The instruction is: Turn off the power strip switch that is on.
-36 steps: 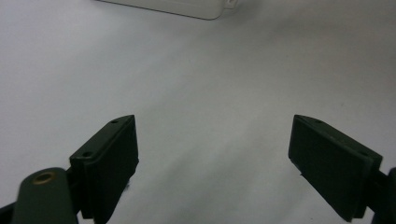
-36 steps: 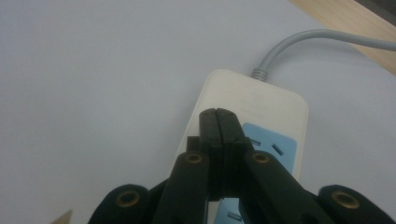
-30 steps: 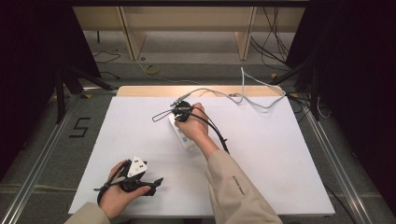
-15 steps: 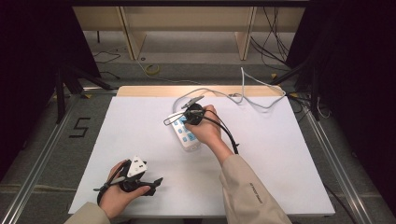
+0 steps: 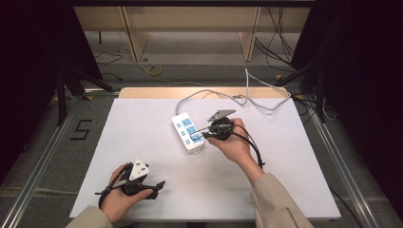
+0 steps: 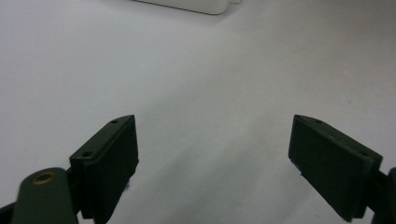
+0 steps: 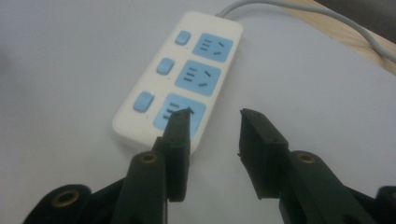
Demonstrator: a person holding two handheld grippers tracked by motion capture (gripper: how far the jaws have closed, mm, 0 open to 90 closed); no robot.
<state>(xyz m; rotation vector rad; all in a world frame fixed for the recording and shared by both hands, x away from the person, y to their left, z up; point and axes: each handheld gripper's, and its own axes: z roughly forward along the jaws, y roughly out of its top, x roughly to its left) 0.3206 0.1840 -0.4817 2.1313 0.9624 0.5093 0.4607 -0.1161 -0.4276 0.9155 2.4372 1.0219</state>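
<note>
A white power strip with blue sockets and switches lies mid-table, and its grey cable runs off toward the back. My right gripper sits just right of the strip's near end and points at it. In the right gripper view the strip lies just ahead. My right gripper is open; its jaws have just been opening, with nothing between them. One fingertip overlaps the nearest socket. My left gripper rests at the front left. Its jaws stand wide apart over bare table.
The white tabletop ends in a wooden strip at the back, where the cable loops. Metal rails run along both sides on the floor. The strip's edge shows far ahead in the left gripper view.
My right hand has slid rightward off the power strip, uncovering it, and its jaws have opened. The left hand and gripper have stayed put.
</note>
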